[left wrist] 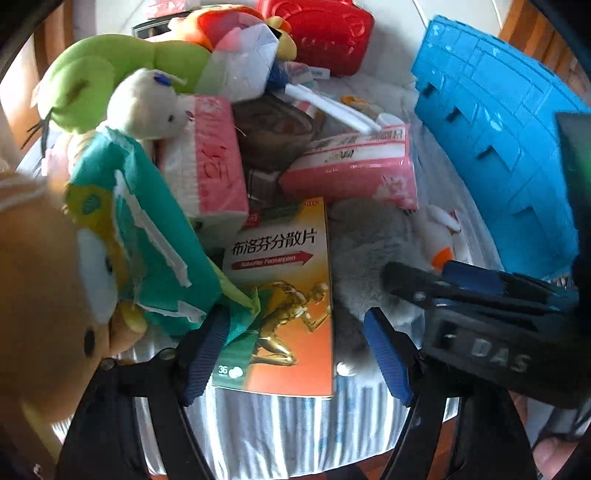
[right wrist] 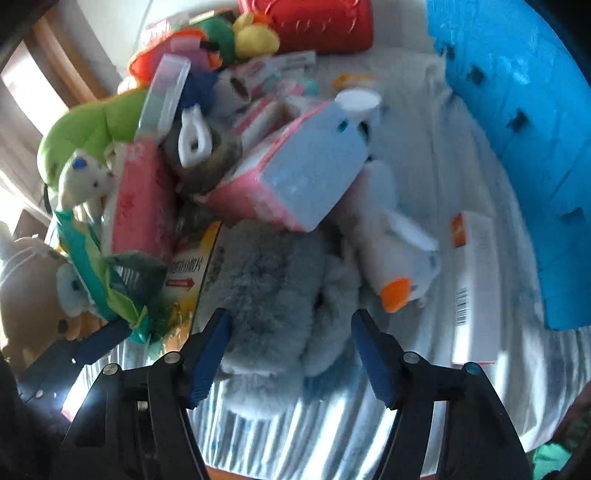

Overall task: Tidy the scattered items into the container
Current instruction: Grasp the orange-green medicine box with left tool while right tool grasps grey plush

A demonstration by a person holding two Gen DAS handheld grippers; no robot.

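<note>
A pile of items lies on a striped cloth. In the left wrist view my left gripper (left wrist: pixel 295 354) is open, its fingers either side of an orange medicine box (left wrist: pixel 284 295). A teal tissue pack (left wrist: pixel 147 240) touches its left finger. In the right wrist view my right gripper (right wrist: pixel 291 354) is open around a grey fluffy plush (right wrist: pixel 273 306). The right gripper also shows in the left wrist view (left wrist: pixel 461 295). A blue crate (left wrist: pixel 498 147) stands at the right, also in the right wrist view (right wrist: pixel 517 129).
Pink tissue packs (left wrist: pixel 354 166), a green plush (left wrist: pixel 92 74), a white bear (left wrist: pixel 147 103), a red basket (left wrist: pixel 325 33), a white duck toy (right wrist: pixel 391 251) and a white box (right wrist: pixel 476 288) lie around. A tan plush (left wrist: pixel 37 295) sits at the left.
</note>
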